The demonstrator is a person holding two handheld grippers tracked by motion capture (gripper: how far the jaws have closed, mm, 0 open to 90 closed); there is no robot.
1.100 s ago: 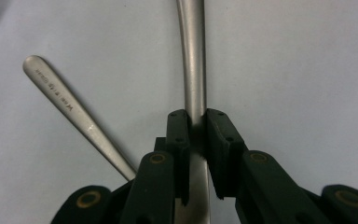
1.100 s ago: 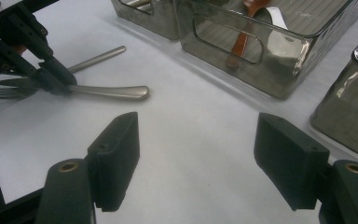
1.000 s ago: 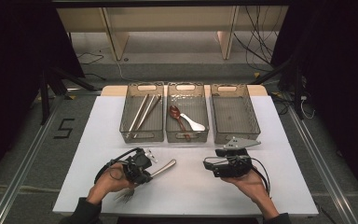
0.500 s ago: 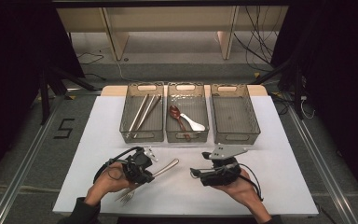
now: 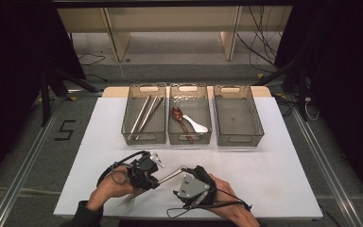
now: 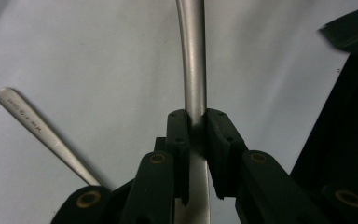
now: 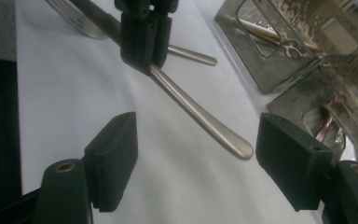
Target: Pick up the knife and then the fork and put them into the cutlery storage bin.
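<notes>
My left gripper (image 5: 153, 179) (image 6: 196, 116) is shut on the handle of a silver utensil (image 5: 172, 173) (image 6: 193, 65), near the table's front edge. The handle slants up and to the right, off the white table (image 5: 274, 165). My right gripper (image 5: 179, 178) (image 7: 198, 122) stands open close beside it, and the rounded handle end (image 7: 214, 128) lies in the gap between its jaws, touching neither pad. In the right gripper view the left gripper's jaws (image 7: 144, 37) clamp the utensil farther up. A fork (image 7: 72, 16) and another loose handle (image 7: 191, 53) (image 6: 37, 126) lie on the table by the left gripper.
Three clear baskets stand in a row at the back. The left basket (image 5: 143, 138) holds long silver pieces. In the middle basket (image 5: 190, 140) lie a brown spoon (image 5: 179, 120) and a white spoon (image 5: 197, 126). The right basket (image 5: 238, 141) has nothing in it.
My right gripper has moved left across the table front, up to the utensil handle held by the left gripper. The left gripper has kept its place and its grip.
</notes>
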